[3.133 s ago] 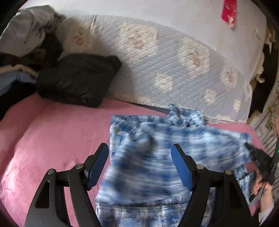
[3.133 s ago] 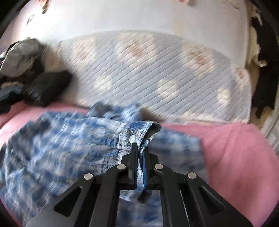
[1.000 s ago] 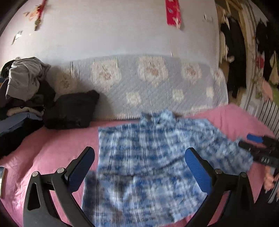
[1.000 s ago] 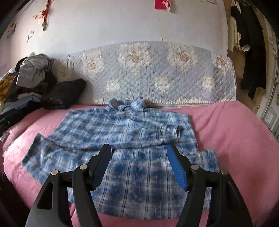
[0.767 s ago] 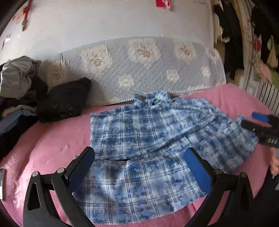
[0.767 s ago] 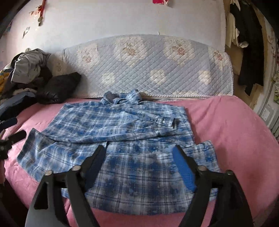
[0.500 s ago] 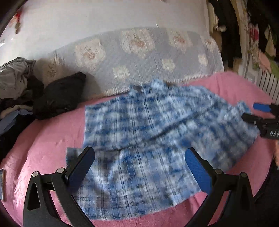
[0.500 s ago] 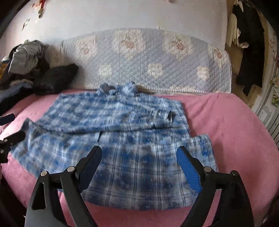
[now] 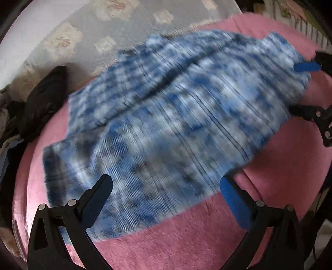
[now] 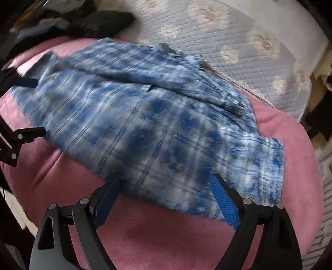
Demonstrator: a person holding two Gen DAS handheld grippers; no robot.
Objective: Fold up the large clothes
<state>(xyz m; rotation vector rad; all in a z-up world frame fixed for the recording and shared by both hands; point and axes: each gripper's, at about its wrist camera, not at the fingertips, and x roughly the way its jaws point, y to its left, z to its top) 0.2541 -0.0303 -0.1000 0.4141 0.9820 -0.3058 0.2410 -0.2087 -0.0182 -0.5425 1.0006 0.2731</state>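
Observation:
A blue-and-white plaid shirt point(image 9: 166, 116) lies spread flat on the pink bed cover point(image 9: 186, 245), collar toward the quilted headboard. It also shows in the right wrist view point(image 10: 157, 124), blurred by motion. My left gripper point(image 9: 166, 187) is open and empty, low over the shirt's near hem. My right gripper point(image 10: 166, 189) is open and empty, also just above the near hem. Each gripper shows at the edge of the other's view: the right one point(image 9: 307, 87) and the left one point(image 10: 31, 106), both open beside the shirt's side edges.
A quilted grey headboard pad point(image 10: 228, 47) runs behind the bed. A black padded jacket point(image 9: 43, 103) and a heap of clothes point(image 10: 51, 16) lie at the far left of the bed. The pink cover point(image 10: 166, 238) shows in front of the shirt.
Both grippers have dropped down and tilted toward the shirt's near hem, so the shirt now fills each view. Both stay open.

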